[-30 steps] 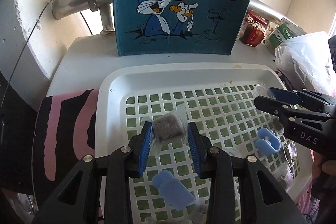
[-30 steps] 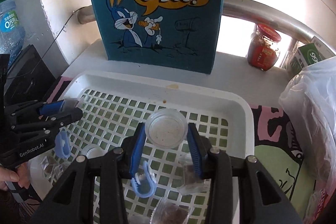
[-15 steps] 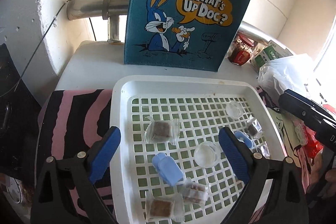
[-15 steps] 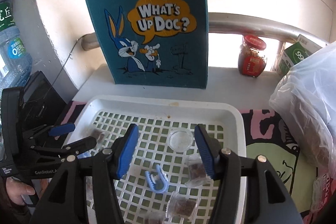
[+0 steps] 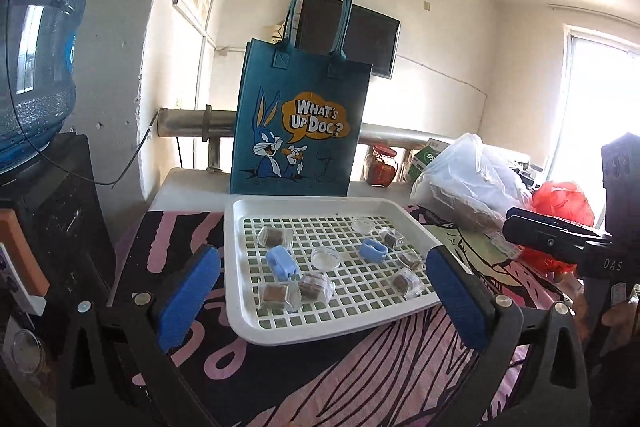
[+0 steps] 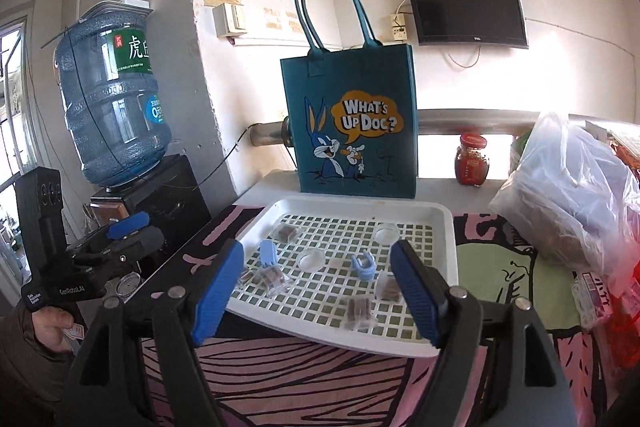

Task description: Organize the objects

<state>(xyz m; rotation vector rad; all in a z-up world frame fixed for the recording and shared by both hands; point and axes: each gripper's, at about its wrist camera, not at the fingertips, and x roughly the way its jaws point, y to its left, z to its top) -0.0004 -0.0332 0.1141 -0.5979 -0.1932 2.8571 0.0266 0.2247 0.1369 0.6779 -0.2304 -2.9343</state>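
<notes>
Wrapped brown snacks (image 5: 274, 295), 2 clear lids (image 5: 325, 258) and 2 blue clips (image 5: 281, 262) are spread across the white slotted tray (image 5: 236, 259), which is set on the patterned surface (image 5: 360, 367) before a blue tote bag (image 5: 298, 131), likely their destination. The left hand-held gripper (image 5: 320, 291) and right hand-held gripper (image 6: 320, 291) are held back, jaws wide apart and empty.

Glossy white plastic tray (image 5: 240, 267); matt, felt-like teal tote bag (image 5: 300, 123) — probably cloth; clear crinkled wrappers (image 5: 278, 297); dull metal pipe (image 5: 188, 123); glass jar (image 6: 473, 159) — shiny.
</notes>
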